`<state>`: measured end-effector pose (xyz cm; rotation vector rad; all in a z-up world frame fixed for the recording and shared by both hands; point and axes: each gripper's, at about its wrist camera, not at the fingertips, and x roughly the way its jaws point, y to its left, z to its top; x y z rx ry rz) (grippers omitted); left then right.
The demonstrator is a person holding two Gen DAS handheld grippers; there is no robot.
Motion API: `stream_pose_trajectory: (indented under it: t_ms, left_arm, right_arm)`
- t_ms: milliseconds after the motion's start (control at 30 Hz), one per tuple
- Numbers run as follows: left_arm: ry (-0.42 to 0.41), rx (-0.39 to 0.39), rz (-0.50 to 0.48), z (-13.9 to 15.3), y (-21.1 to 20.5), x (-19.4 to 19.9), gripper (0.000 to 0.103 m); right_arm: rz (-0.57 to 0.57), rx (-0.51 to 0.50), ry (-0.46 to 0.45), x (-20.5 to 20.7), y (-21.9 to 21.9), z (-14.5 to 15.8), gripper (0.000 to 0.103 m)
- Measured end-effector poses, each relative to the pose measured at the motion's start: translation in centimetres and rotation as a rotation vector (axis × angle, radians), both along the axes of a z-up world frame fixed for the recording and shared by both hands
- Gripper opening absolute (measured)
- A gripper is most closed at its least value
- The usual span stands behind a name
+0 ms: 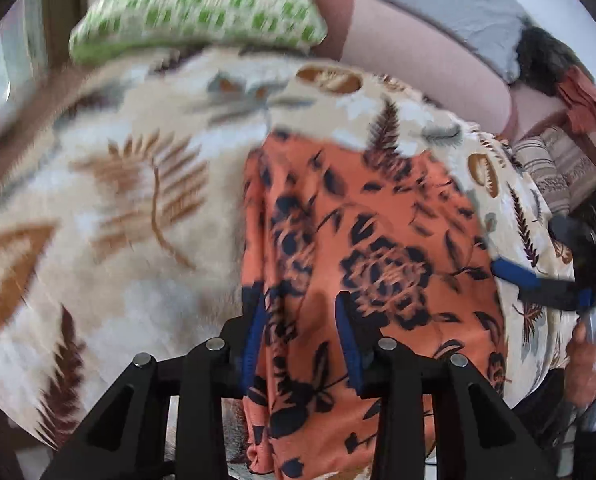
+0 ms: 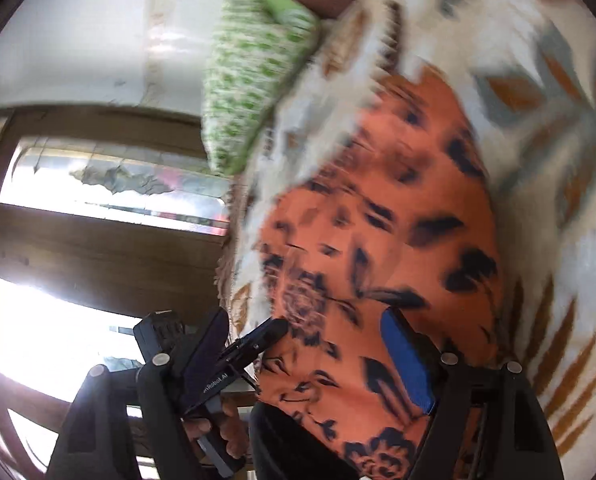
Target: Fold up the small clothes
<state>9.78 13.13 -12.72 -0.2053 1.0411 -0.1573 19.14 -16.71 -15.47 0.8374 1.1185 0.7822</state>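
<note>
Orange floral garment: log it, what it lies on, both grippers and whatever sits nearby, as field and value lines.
garment: orange floral garment with dark flowers, partly flat, one edge bunched
surface: cream leaf-patterned blanket
left gripper: closed on the garment's bunched edge, with cloth filling the gap between its pads
right gripper: jaws wide, fingers over the garment, not gripping
nearby: green-and-white pillow at the blanket's far edge
fold: not yet neat
image quality: both views blurred

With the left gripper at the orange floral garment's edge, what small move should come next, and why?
Probably carry that edge across toward the right gripper. The left gripper has a bunched edge of the orange floral garment between its fingers, the rest spread on the blanket.
</note>
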Motion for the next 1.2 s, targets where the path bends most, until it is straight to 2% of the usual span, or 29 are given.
stream_pose_trajectory:
  t_ms: [67, 133, 167, 200, 233, 300, 367, 400, 533, 667, 767, 833, 900, 1000, 1100, 1200]
  left_arm:
    - [-0.016, -0.016, -0.009, 0.4, -0.2, 0.0, 0.038]
    - [0.042, 0.026, -0.001, -1.4, -0.2, 0.9, 0.038]
    - [0.089, 0.040, 0.016, -3.0, -0.4, 1.8, 0.046]
    - [0.113, 0.017, 0.046, -4.3, 0.1, 2.3, 0.062]
    - [0.115, 0.006, 0.076, -4.2, 0.6, 2.3, 0.066]
    - [0.099, -0.034, 0.097, -3.2, 1.3, 1.8, 0.065]
    - [0.066, -0.027, 0.092, -2.3, 1.5, 0.8, 0.065]
    - [0.049, -0.033, 0.085, -1.9, 1.6, 0.2, 0.065]
    - [0.015, -0.108, 0.087, -1.3, 2.3, -2.8, 0.067]
    - [0.009, -0.191, 0.073, -1.7, 2.0, -3.3, 0.067]
    - [0.000, -0.163, 0.061, -1.3, 1.2, -2.0, 0.067]
    - [0.008, -0.115, 0.077, -0.9, 1.0, -1.0, 0.067]
    - [-0.019, -0.066, 0.098, 0.1, 0.7, -0.7, 0.067]
    - [-0.051, -0.004, 0.118, 1.1, 0.2, -0.8, 0.068]
    - [-0.050, 0.073, 0.113, 1.5, -0.5, -0.6, 0.068]
    - [-0.058, 0.101, 0.113, 1.7, -0.7, -0.7, 0.068]
  right_arm:
    - [-0.021, 0.017, 0.008, 1.0, -0.2, 0.0, 0.082]
    - [-0.054, 0.024, 0.057, 2.6, -0.3, -1.7, 0.087]
    - [-0.058, 0.000, 0.094, 3.4, -0.2, -3.5, 0.089]
    - [-0.065, 0.014, 0.147, 4.1, -0.4, -5.3, 0.088]
    - [-0.093, 0.058, 0.165, 4.1, -0.8, -5.6, 0.087]
    - [-0.079, 0.043, 0.130, 3.4, -1.2, -3.3, 0.087]
    - [-0.070, 0.025, 0.025, 1.2, -2.4, -0.8, 0.087]
    - [-0.070, 0.019, 0.011, 0.1, -2.9, -0.5, 0.088]
    - [-0.137, -0.036, 0.063, -4.0, -5.8, -1.9, 0.088]
    - [-0.141, -0.038, 0.105, -6.9, -7.2, -3.7, 0.088]
    - [-0.153, -0.034, 0.098, -6.5, -7.7, -3.8, 0.088]
    - [-0.155, -0.028, 0.076, -5.6, -7.5, -3.4, 0.088]
    - [-0.154, -0.050, 0.069, -5.1, -7.0, -3.0, 0.088]
    - [-0.132, -0.129, 0.044, -4.8, -6.1, -2.4, 0.088]
    - [-0.126, -0.207, 0.005, -5.1, -5.2, -1.6, 0.088]
    - [-0.121, -0.268, -0.039, -5.4, -4.4, -0.5, 0.088]
